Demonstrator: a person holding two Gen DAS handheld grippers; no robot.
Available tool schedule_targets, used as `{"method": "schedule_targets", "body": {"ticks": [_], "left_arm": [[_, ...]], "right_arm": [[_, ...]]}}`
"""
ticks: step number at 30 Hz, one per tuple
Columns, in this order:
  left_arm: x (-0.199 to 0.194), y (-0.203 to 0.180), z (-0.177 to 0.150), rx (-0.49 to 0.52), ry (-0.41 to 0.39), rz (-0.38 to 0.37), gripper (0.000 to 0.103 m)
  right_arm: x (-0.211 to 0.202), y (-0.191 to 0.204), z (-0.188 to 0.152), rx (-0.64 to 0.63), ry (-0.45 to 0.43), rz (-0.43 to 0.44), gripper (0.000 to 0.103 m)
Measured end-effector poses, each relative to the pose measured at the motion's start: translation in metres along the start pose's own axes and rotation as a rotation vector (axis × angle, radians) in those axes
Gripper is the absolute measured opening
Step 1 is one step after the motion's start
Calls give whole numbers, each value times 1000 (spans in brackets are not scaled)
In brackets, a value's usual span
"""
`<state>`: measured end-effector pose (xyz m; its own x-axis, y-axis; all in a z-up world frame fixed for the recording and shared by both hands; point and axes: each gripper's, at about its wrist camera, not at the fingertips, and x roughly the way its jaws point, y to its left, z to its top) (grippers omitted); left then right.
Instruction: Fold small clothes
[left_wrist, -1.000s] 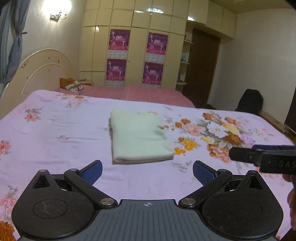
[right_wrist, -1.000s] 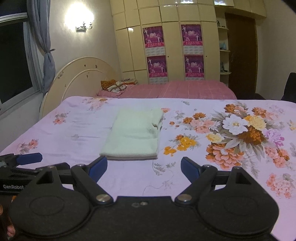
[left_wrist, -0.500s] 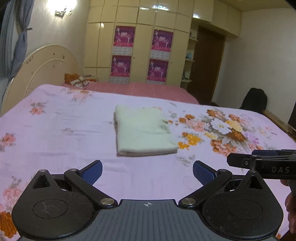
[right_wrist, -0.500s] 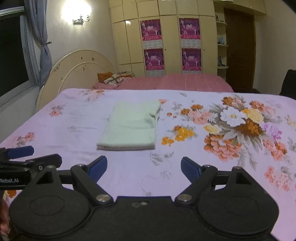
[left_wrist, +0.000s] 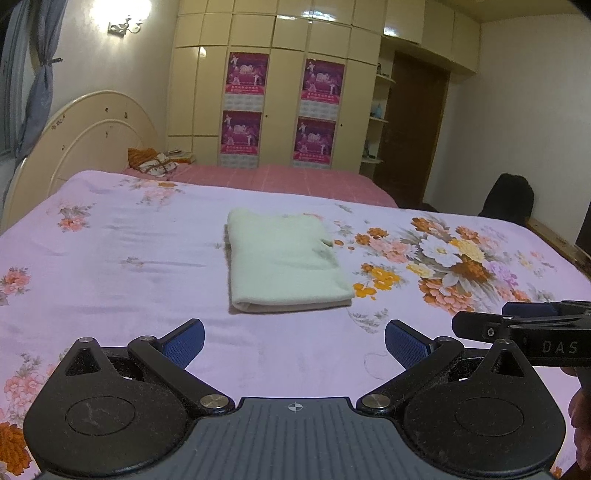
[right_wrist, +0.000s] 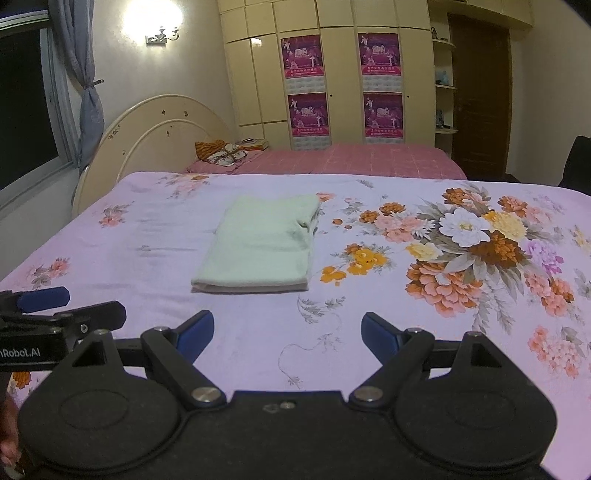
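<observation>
Pale green folded cloth (left_wrist: 284, 264) lies mid-bed on the lilac floral bedsheet (left_wrist: 110, 258), long axis running away from us, ahead of both. Our left gripper (left_wrist: 294, 341) and right gripper (right_wrist: 287, 330) hover near the bed's near edge, fingers spread, empty; left sits squarer to it.

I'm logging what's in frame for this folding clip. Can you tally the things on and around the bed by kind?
Folded pale green garment: 1
Grippers, both open and empty: 2 (left gripper, right gripper)
Purple posters on the wardrobe: 4 (one at)
Floral bedspread: 1
Bundle of patterned cloth by the headboard: 1
Total: 9
</observation>
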<state>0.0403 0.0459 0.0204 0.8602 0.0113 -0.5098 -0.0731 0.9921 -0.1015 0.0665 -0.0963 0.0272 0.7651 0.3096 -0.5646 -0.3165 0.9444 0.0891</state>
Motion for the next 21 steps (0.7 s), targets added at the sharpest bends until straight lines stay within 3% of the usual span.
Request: {"method": "schedule_targets", "body": {"ticks": [21], "left_arm": [[-2,-8,1,27,-13,-16,103]], "right_arm": [[-2,-4,-3,13,-13,-8,86]]}}
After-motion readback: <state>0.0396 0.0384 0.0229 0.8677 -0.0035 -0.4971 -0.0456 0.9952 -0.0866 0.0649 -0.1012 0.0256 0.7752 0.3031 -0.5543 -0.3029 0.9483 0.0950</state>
